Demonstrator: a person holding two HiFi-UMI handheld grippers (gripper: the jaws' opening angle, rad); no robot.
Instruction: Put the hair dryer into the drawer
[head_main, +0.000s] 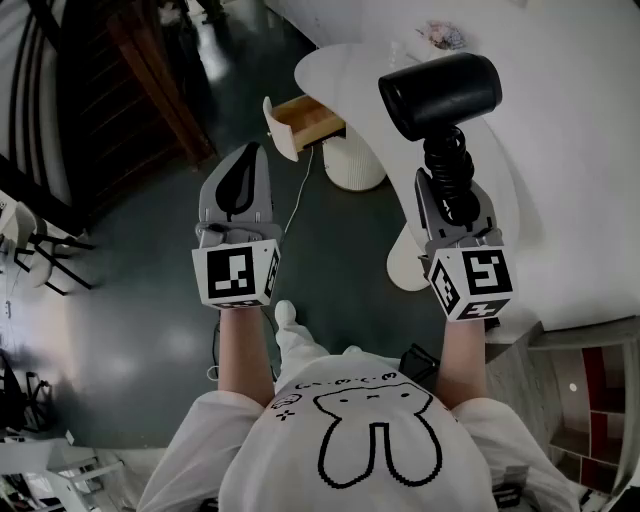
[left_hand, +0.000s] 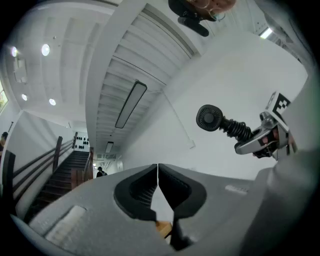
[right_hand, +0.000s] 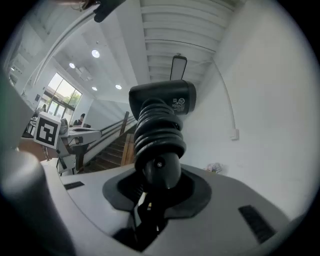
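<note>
Being clamped by its handle in the right gripper (head_main: 446, 188), the hair dryer (head_main: 440, 95) is held aloft, well apart from the open drawer (head_main: 303, 122), while the left gripper (head_main: 243, 160) is seen pressed together and empty; placing it inside is judged not yet done.

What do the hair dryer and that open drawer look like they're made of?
Hair dryer: probably plastic, matte black with a soft sheen along the barrel; the cord coiled round its handle looks rubbery.
Drawer: inside looks like bare light wood, tan and unpainted; its front panel is white and smooth, likely painted or laminated.
</note>
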